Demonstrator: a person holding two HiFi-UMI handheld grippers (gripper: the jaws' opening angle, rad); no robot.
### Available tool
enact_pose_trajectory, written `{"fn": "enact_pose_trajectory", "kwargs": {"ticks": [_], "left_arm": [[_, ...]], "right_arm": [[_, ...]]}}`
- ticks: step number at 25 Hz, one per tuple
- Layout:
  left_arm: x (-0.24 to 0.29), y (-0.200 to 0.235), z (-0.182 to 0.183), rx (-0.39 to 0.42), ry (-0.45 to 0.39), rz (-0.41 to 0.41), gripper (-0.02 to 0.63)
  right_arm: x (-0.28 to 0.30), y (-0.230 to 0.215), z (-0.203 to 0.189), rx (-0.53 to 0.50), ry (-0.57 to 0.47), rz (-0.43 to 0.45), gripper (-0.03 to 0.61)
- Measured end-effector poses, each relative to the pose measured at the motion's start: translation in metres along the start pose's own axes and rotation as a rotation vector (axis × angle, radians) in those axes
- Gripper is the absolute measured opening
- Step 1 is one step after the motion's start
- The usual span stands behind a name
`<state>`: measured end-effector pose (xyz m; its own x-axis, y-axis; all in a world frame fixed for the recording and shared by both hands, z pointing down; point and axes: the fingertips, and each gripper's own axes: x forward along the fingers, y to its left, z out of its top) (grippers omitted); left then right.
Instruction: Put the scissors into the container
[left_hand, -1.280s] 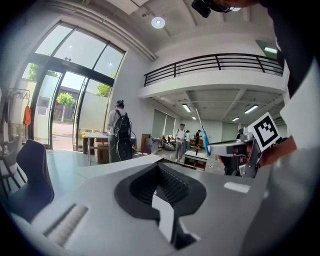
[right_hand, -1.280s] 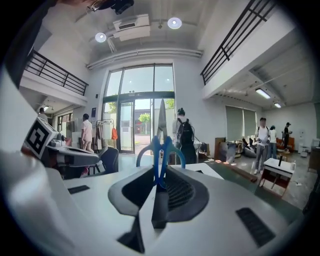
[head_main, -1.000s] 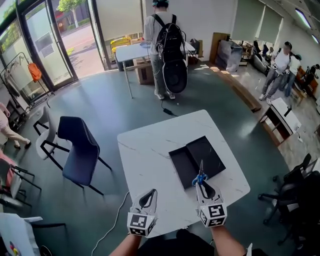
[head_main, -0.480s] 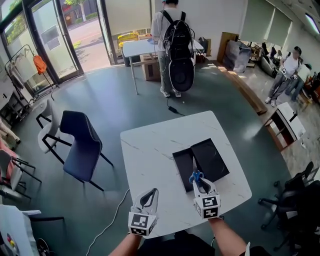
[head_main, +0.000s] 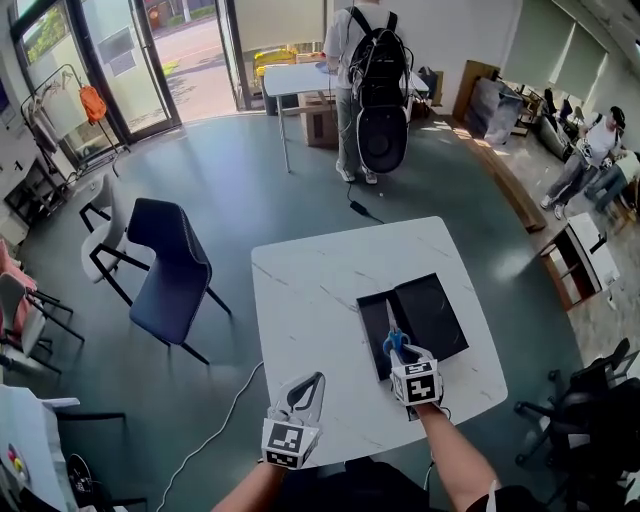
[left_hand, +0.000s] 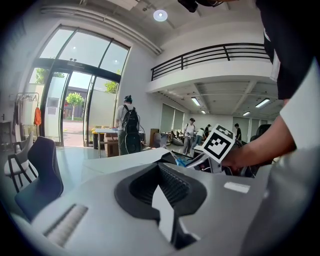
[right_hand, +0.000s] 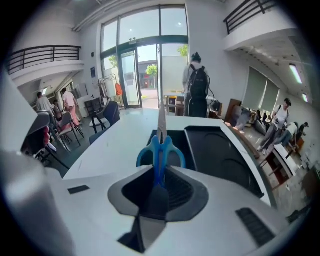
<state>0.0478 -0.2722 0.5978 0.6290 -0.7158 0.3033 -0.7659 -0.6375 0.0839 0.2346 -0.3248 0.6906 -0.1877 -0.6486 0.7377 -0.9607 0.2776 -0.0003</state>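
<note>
The scissors (head_main: 393, 335) sit low and right of centre in the head view, over the left section of the black container (head_main: 442, 322). The right hand-held gripper (head_main: 400, 352) is clamped on their blue handles. Its own view shows the handles (right_hand: 161, 145) wedged between the jaws. I cannot tell whether the blades touch the container floor.

The carry looks done; lowering and letting go seem to be what is left.

Their long axis runs up the frame, with the tips pointing away from the person and the handles nearest.

The left hand-held gripper (head_main: 303, 392) hangs at the desk's (head_main: 310, 320) lower edge, its jaws together on nothing.
</note>
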Motion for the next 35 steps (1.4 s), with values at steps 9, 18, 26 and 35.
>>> {"fn": "enact_pose_trajectory", "kwargs": {"ticks": [9,18,26,35], "left_arm": [[-0.001,-0.005,-0.003,0.034,0.0,-0.002,0.009],[-0.013,0.002,0.0,0.029,-0.021,0.005,0.009],[-0.021,0.012,-0.001,0.016,-0.03,0.024,0.009],[-0.023,0.012,0.0,0.011,-0.031,0.025,0.009]], "right_arm": [[0.039,-0.008,-0.025,0.029,0.225,0.002,0.074],[0.072,-0.011,-0.031,0.047,0.395,0.013,0.074],[0.092,-0.013,-0.049,0.063,0.519,0.024,0.074],[0.097,-0.016,-0.054,0.094,0.556,0.031,0.08]]}}
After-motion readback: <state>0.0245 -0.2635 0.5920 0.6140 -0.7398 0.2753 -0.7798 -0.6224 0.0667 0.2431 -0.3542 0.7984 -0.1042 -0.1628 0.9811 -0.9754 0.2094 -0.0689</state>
